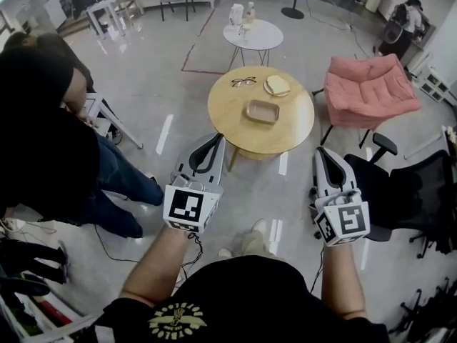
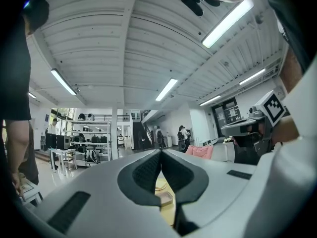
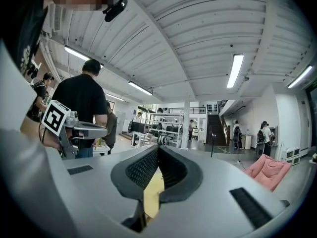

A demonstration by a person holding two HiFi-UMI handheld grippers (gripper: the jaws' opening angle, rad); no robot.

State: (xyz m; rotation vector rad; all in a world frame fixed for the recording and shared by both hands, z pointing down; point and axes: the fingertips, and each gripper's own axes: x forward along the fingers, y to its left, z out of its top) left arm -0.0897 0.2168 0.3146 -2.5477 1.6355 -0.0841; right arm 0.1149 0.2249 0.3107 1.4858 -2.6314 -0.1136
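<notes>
The black chair point(image 1: 418, 184) runs off the right edge.

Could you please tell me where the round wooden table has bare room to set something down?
The round wooden table is bare across its near half, between the shallow tray and the near rim. Smaller free strips lie left and right of the tray. The far edge is crowded: glasses and a plate sit side by side there.
</notes>
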